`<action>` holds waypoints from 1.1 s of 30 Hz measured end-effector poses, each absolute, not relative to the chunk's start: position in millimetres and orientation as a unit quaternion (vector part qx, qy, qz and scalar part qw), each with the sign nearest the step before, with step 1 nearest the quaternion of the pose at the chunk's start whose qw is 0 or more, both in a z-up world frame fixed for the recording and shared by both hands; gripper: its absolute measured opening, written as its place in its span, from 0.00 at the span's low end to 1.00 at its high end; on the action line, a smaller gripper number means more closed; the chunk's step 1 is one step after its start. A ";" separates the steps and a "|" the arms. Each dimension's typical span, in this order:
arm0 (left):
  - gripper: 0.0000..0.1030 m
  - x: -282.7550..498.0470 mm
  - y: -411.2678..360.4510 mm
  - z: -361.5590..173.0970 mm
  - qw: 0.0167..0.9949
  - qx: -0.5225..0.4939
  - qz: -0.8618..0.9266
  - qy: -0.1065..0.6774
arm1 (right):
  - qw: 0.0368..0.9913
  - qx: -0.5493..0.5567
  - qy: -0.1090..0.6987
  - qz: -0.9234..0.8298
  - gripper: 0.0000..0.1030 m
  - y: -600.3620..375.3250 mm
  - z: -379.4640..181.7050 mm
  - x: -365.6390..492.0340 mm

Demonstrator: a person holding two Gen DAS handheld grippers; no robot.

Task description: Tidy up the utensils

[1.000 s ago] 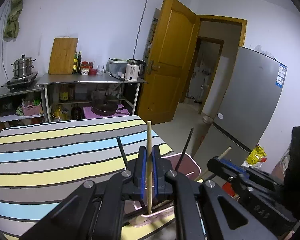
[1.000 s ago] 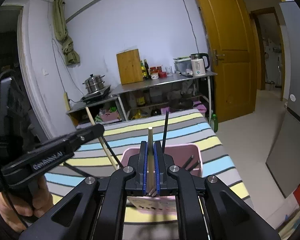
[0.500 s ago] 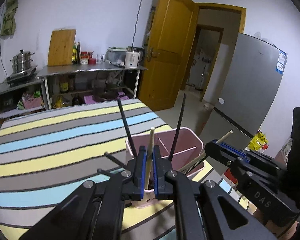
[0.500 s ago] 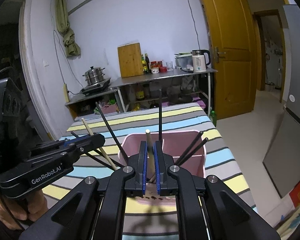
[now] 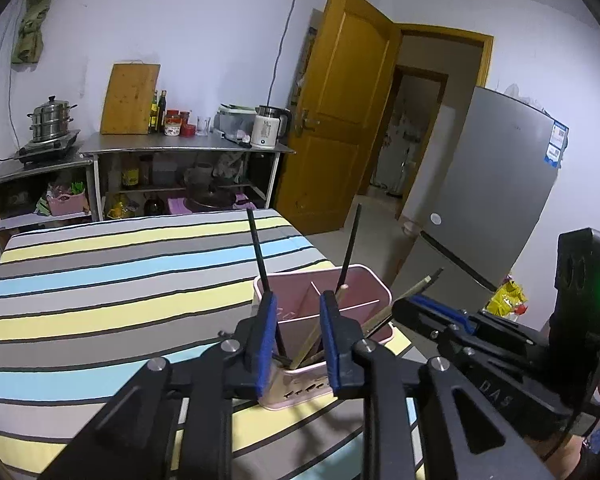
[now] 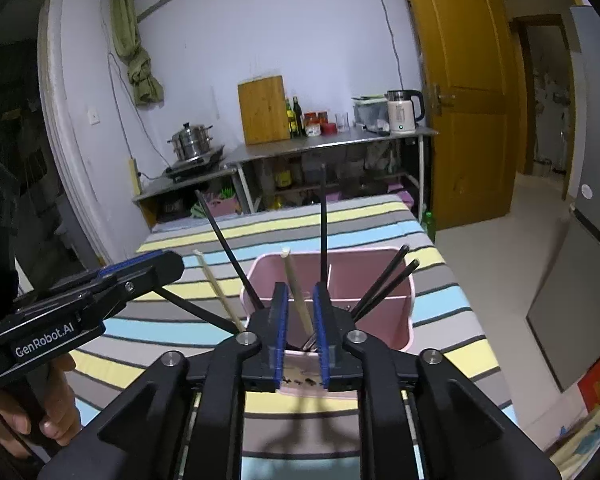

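A pink divided bin (image 5: 374,294) (image 6: 388,280) stands near the striped table's edge with several black chopsticks (image 5: 258,246) (image 6: 323,220) leaning in it. My left gripper (image 5: 298,298) (image 6: 156,266) hovers at the bin's near rim, jaws opening. A wooden chopstick (image 5: 312,338) leans loose between them, its foot in the bin. My right gripper (image 6: 300,290) (image 5: 424,306) is at another side of the bin, jaws also opening. A second wooden chopstick (image 6: 294,284) stands free between its pads, slightly tilted.
The striped cloth (image 5: 100,280) covers the table (image 6: 440,332); the bin sits close to its edge, floor beyond. A grey fridge (image 5: 492,184) and open wooden door (image 5: 340,112) are past it. Metal shelves (image 6: 320,148) with pot, kettle and bottles line the wall. A hand (image 6: 52,416) holds the left gripper.
Both grippers lowered their wooden chopsticks into the pink bin and their jaws spread apart. The chopsticks now lean free instead of being clamped upright.
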State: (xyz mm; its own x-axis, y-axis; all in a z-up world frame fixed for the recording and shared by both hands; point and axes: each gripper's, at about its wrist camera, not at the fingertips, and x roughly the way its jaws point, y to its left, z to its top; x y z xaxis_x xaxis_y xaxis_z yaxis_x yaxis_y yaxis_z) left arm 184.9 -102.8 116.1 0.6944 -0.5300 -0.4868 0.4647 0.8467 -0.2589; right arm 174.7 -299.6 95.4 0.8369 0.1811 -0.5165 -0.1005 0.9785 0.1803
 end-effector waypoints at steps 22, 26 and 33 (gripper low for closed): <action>0.29 110.1 -71.3 84.2 0.929 -0.049 -0.259 0.261 | 0.961 0.072 0.256 0.072 0.23 -286.7 77.7 93.8; 0.29 95.5 -67.6 75.8 0.932 -0.045 -0.256 0.254 | 0.964 0.058 0.251 0.067 0.23 -278.2 71.4 78.7; 0.29 78.9 -67.2 69.4 0.935 -0.040 -0.252 0.246 | 0.964 0.045 0.255 0.065 0.23 -270.1 57.9 62.4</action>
